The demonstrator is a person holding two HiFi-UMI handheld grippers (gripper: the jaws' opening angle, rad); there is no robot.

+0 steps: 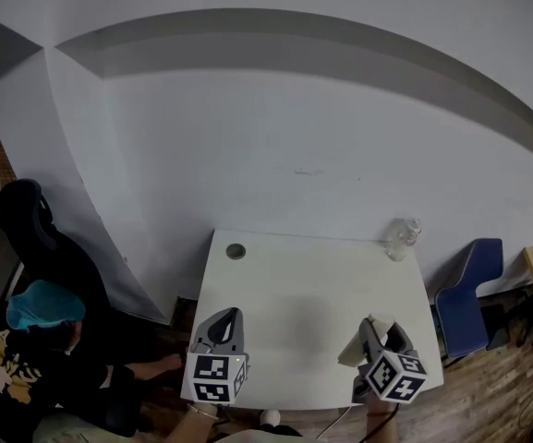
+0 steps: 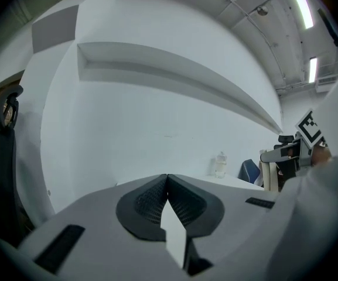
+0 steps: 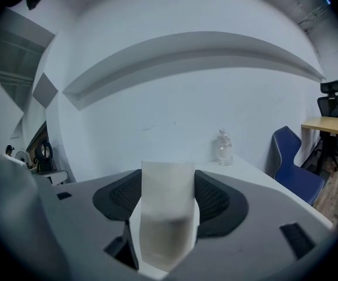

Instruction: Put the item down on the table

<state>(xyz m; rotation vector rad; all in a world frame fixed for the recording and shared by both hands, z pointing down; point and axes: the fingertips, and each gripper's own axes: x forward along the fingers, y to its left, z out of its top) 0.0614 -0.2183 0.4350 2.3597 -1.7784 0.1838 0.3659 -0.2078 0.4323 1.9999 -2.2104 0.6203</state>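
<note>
A pale, cream-white flat item (image 3: 166, 215) stands upright between the jaws of my right gripper (image 3: 167, 183), which is shut on it. In the head view the item (image 1: 356, 347) shows at the left side of the right gripper (image 1: 373, 332), above the front right part of the white table (image 1: 303, 293). My left gripper (image 1: 231, 317) hovers over the table's front left. Its jaws meet with nothing between them, so the left gripper (image 2: 167, 180) is shut. The left gripper view also catches the right gripper (image 2: 286, 154) at the far right.
A clear bottle (image 1: 401, 238) stands at the table's back right corner, and the bottle (image 3: 222, 147) shows ahead in the right gripper view. A small round cap (image 1: 236, 251) sits at the back left. A blue chair (image 1: 469, 293) is right of the table; a seated person (image 1: 35, 340) is left.
</note>
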